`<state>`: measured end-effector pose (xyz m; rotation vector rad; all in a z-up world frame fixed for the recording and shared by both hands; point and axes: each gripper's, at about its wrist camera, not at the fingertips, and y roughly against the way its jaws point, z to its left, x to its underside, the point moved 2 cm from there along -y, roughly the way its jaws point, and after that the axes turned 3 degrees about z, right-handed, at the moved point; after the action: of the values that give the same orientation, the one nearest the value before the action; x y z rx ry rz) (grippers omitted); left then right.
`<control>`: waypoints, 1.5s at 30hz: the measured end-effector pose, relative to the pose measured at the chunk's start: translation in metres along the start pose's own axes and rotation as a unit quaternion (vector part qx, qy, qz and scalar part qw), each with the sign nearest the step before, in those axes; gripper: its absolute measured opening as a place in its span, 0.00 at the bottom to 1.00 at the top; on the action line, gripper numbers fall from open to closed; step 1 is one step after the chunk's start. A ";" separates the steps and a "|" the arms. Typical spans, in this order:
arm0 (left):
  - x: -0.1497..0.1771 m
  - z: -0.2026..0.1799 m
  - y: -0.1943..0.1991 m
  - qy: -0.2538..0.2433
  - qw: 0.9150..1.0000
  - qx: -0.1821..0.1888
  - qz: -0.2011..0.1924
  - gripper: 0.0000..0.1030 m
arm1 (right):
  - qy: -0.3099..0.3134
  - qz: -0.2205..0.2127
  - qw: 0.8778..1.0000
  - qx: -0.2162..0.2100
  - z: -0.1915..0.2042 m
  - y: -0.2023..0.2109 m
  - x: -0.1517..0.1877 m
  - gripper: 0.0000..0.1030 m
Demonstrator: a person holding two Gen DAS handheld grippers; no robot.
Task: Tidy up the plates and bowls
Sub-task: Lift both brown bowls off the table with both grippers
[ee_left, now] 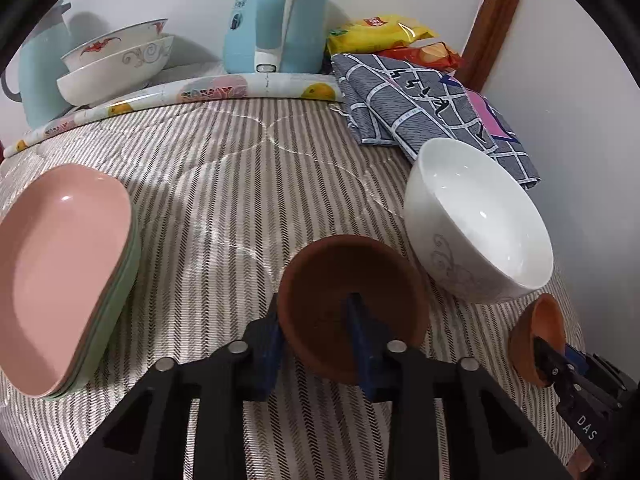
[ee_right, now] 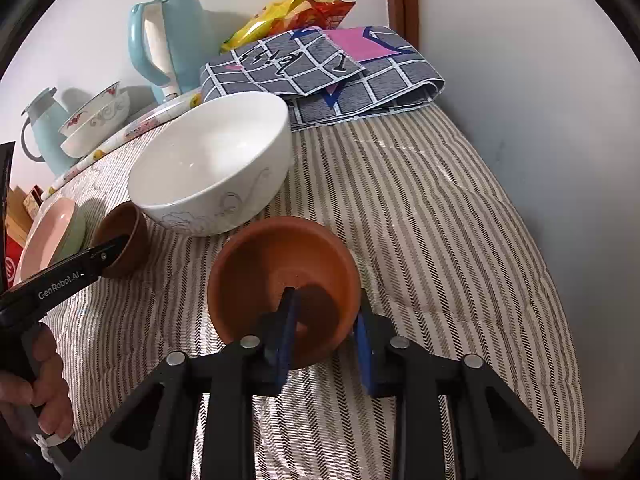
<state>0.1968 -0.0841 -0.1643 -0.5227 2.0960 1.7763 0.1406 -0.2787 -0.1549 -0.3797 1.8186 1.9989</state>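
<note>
Gripping two terracotta bowls [ee_left: 352, 300], round, matte, reddish-brown, empty

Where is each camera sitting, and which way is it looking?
Left wrist view: sits on the left gripper, looking forward and down at the brown dish it pinches; its own black fingers show, and the right gripper at the right edge.
Right wrist view: sits on the right gripper, looking down at the orange dish it pinches; the left gripper and a hand show at left.
Both views share the white bowl, both dishes, the pink plate and the striped cloth.
</note>
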 end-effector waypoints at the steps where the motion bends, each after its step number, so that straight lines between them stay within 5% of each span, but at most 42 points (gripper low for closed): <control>1: 0.000 0.000 0.000 0.001 1.000 -0.001 0.000 0.25 | 0.001 -0.001 1.000 0.001 0.000 0.000 0.000 0.24; 17: -0.001 0.002 -0.001 0.011 1.000 0.011 -0.021 0.22 | -0.013 -0.018 1.000 -0.008 -0.004 -0.003 0.000 0.21; 24: -0.003 0.009 0.007 0.025 0.999 0.037 -0.019 0.10 | -0.030 -0.023 0.999 -0.020 -0.007 0.004 -0.002 0.08; 45: 0.001 0.012 0.046 0.018 0.997 0.058 -0.039 0.09 | -0.005 -0.069 0.997 0.016 0.014 0.051 -0.012 0.08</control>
<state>0.1740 -0.0650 -0.1274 -0.6003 2.1581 1.6021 0.1286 -0.2700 -0.1032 -0.4715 1.7649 1.8734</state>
